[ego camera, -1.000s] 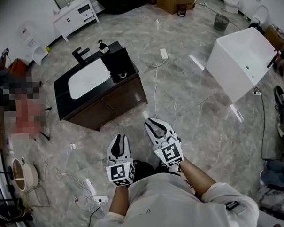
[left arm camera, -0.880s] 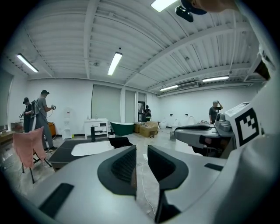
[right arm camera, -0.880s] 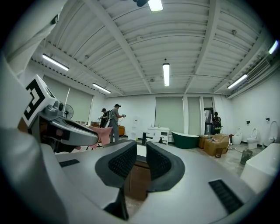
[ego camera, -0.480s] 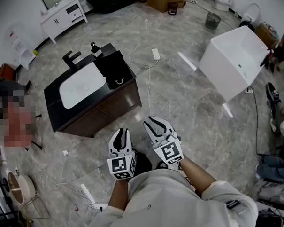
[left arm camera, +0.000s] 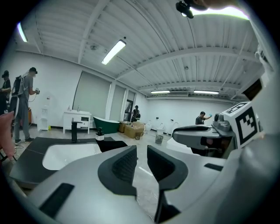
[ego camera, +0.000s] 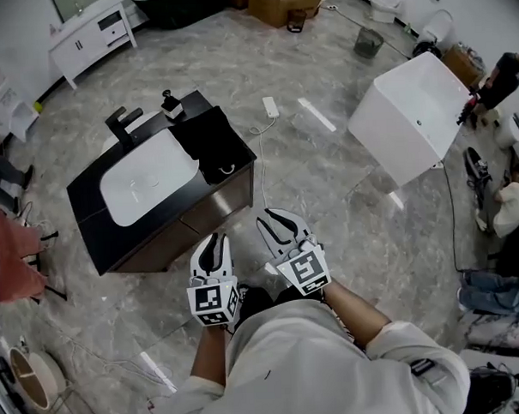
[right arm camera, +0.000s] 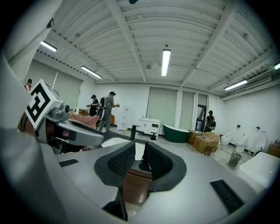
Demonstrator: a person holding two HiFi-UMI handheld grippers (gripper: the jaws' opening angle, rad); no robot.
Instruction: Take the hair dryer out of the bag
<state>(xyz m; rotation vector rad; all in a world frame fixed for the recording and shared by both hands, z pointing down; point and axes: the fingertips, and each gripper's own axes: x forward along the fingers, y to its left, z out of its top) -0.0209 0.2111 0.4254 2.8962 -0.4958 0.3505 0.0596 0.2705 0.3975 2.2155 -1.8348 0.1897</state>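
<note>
A black bag (ego camera: 209, 140) lies on the right end of a black vanity top (ego camera: 86, 205), beside the white sink basin (ego camera: 146, 177). The hair dryer is hidden; only a small pale loop shows at the bag's near edge. My left gripper (ego camera: 214, 247) and right gripper (ego camera: 282, 222) hang side by side in front of my body, over the floor short of the vanity. The left jaws have just been closing a little and the right opening a little. Both keep a narrow gap with nothing in it. The left gripper view shows the bag (left arm camera: 111, 143) beyond the left gripper (left arm camera: 142, 153).
A black faucet (ego camera: 123, 126) and a soap bottle (ego camera: 169, 103) stand behind the basin. A white tub (ego camera: 414, 118) sits at the right, and a power strip (ego camera: 271, 107) with its cable lies on the floor. People stand and sit at the right edge.
Both grippers have travelled forward with my body. The vanity with the bag now stands nearer to them and lower in the head view.
</note>
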